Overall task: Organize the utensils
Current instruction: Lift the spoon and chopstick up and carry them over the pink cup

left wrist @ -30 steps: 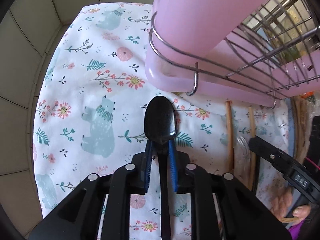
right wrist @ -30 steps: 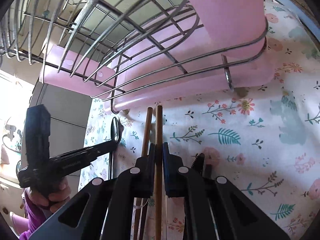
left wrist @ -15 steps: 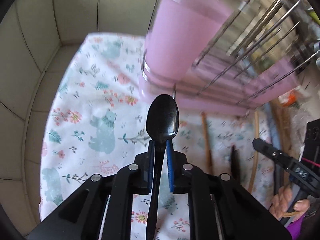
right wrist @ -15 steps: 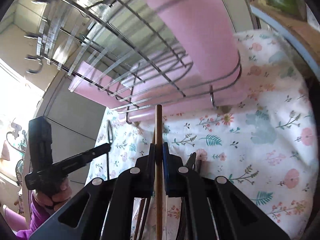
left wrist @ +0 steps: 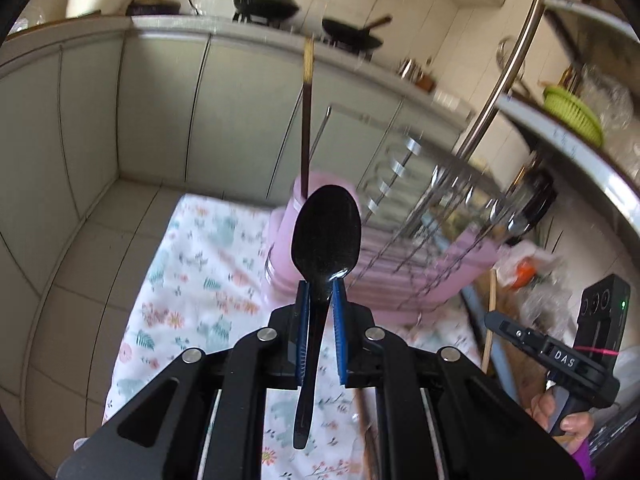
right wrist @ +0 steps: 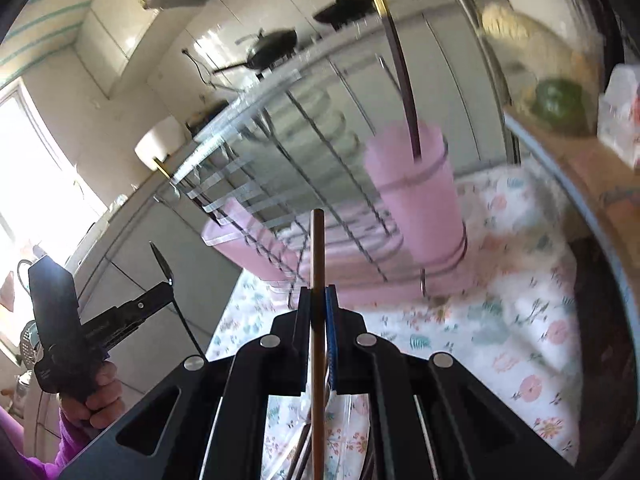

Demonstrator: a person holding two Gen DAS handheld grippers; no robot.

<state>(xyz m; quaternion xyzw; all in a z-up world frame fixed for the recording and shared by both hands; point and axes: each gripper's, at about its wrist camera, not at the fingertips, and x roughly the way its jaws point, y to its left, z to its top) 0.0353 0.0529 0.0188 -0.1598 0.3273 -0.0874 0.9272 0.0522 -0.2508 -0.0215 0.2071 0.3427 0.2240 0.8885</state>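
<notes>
The left gripper (left wrist: pixel 320 300) clamps a black spoon (left wrist: pixel 326 232); the right gripper (right wrist: pixel 319 304) clamps a chopstick (right wrist: pixel 318 280), the pink cup (right wrist: pixel 416 196) on the wire rack (right wrist: pixel 280 168) ahead.

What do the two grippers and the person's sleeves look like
Both grippers are black plastic. The left gripper and the right gripper each have two fingers lined with ribbed blue pads, on angular linkages with round silver pivot pins. The right one's side reads "DAS" in white, and its boxy rear block shows a green light. The sleeves are purple.

Grey-green cabinets (left wrist: pixel 160 112), pale floor tiles (left wrist: pixel 60 264), a bright window (right wrist: pixel 24 184) at left.
</notes>
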